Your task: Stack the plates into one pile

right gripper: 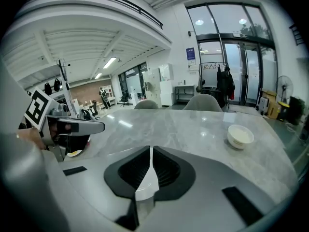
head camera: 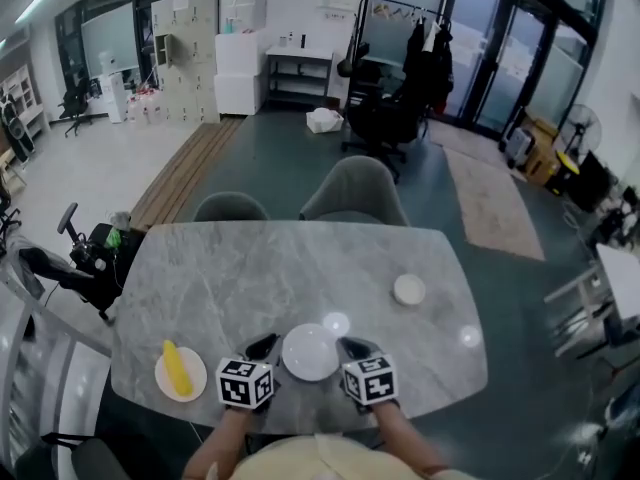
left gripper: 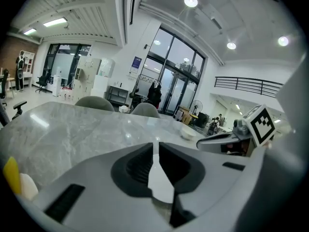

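A white plate (head camera: pixel 310 352) hangs just above the near edge of the grey marble table (head camera: pixel 250 278), gripped from both sides. My left gripper (head camera: pixel 264 345) is shut on its left rim. My right gripper (head camera: pixel 350 346) is shut on its right rim. In the left gripper view the plate's edge (left gripper: pixel 161 185) shows as a white wedge pinched between the dark pads of the left gripper (left gripper: pixel 157 163). In the right gripper view the rim (right gripper: pixel 145 187) sits the same way in the right gripper (right gripper: pixel 148 170). A second white plate (head camera: pixel 165 380) carrying a yellow item (head camera: pixel 177 366) lies at the near left.
A small white bowl (head camera: pixel 408 289) stands on the table's right half, also seen as the bowl (right gripper: pixel 240 135) in the right gripper view. Two grey chairs (head camera: pixel 232 207) (head camera: pixel 355 190) are tucked in at the far side. A black scooter (head camera: pixel 85 258) stands left of the table.
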Tool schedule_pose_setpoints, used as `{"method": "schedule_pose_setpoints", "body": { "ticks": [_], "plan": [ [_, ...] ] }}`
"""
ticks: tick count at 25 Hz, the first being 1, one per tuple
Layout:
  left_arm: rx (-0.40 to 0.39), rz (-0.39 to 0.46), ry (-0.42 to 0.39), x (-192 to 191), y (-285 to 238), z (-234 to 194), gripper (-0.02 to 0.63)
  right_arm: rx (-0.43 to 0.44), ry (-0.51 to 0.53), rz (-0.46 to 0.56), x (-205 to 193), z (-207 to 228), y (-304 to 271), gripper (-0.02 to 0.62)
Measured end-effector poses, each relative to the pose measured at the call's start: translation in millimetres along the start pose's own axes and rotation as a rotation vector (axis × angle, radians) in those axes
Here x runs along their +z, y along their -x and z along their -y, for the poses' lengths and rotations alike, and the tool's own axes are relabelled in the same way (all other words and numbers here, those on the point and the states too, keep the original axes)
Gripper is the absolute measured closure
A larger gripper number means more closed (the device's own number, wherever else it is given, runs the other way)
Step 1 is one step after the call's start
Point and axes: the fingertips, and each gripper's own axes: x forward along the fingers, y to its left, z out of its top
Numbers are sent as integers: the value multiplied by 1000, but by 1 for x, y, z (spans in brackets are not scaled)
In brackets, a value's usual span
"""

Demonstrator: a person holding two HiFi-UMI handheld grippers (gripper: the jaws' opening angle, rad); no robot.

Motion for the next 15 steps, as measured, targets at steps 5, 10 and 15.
{"method": "schedule_pose_setpoints", "body": {
  "ticks": [5, 10, 15],
  "plan": [
    [0, 27, -12, 9, 9, 2, 578, -20, 4, 47, 12, -2, 13, 586],
    [6, 34, -25, 12, 12, 3, 584, -32, 2, 72, 14, 0, 14, 591],
    [30, 34, -36, 11, 12, 0, 584, -29, -15, 76, 12, 1, 15, 592]
  ]
}}
